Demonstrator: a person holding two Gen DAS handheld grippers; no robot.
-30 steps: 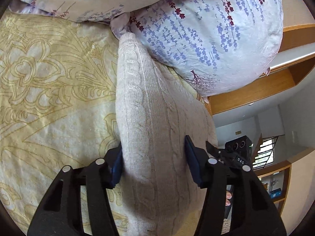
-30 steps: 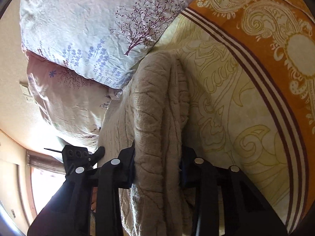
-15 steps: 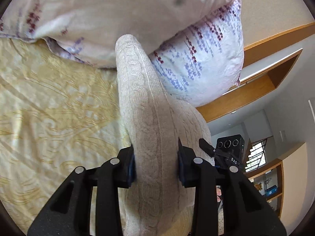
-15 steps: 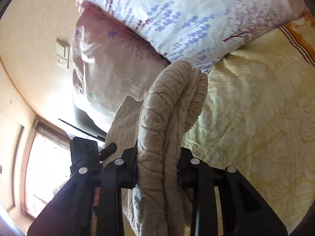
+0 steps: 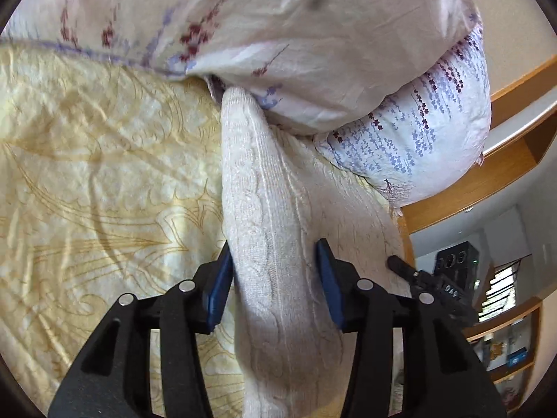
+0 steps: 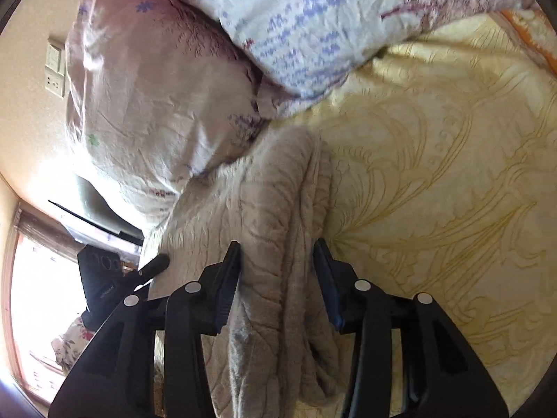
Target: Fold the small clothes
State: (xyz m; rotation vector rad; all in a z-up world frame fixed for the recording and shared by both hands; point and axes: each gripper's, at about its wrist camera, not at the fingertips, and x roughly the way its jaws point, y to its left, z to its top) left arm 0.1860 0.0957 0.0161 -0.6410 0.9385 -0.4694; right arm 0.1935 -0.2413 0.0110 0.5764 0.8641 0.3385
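Observation:
A cream cable-knit sweater [image 5: 271, 216], folded into a thick band, runs between both grippers across the yellow patterned bedspread [image 5: 104, 181]. My left gripper [image 5: 275, 278] is shut on one end of it, the knit bunched between the blue pads. In the right wrist view the sweater [image 6: 275, 209] looks beige and doubled over, and my right gripper [image 6: 278, 275] is shut on its other end. The far tip of the sweater touches the pillows. Each gripper shows at the edge of the other's view.
Two floral pillows [image 5: 313, 35] [image 5: 435, 129] lie at the head of the bed, close behind the sweater. A wooden headboard [image 5: 504, 170] and shelves stand to the right. A wall socket [image 6: 54, 66] and a bright window [image 6: 38, 299] are on the left of the right wrist view.
Both grippers moved with the sweater toward the pillows. The left gripper closed on the knit a second ago, and both jaws now stand a little wider than half a second ago.

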